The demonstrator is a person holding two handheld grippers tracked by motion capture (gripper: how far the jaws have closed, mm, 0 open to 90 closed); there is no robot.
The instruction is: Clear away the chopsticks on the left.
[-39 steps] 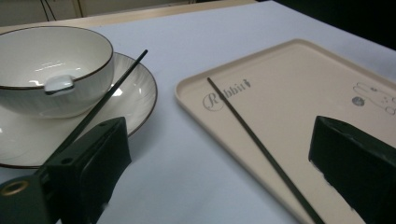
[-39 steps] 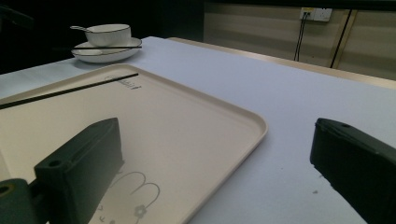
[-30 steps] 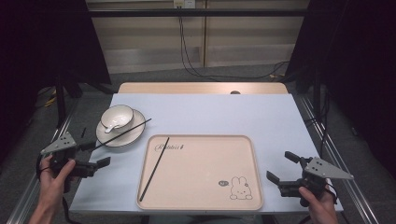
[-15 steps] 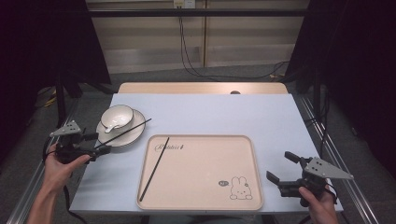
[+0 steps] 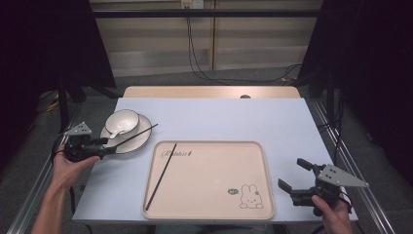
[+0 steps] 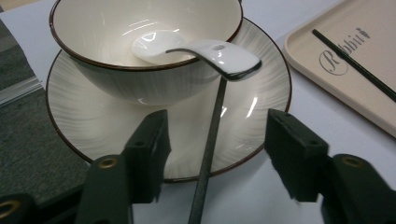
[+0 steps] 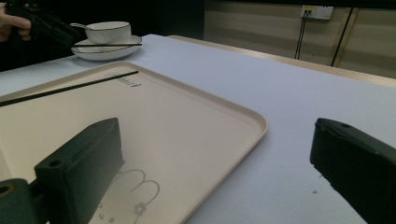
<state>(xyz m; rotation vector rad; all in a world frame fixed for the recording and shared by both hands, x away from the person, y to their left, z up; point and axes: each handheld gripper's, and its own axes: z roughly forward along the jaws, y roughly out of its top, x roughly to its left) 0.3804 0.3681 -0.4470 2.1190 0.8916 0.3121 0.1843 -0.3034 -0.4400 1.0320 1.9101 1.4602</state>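
Black chopstick [image 5: 161, 176] already lies on the tray [image 5: 253, 161], its mate [image 6: 208, 149] on the far-left plate [image 6: 70, 84] between the left gripper [image 6: 212, 144]'s wide jaws, right gripper [image 5: 298, 176] wide, idle near-right.

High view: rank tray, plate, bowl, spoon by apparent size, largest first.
1. Tray, by far the largest.
2. Plate, its rim showing around the bowl.
3. Bowl, standing on the plate.
4. Spoon, smallest; its handle sticks out over the bowl's rim.
No near-ties here.
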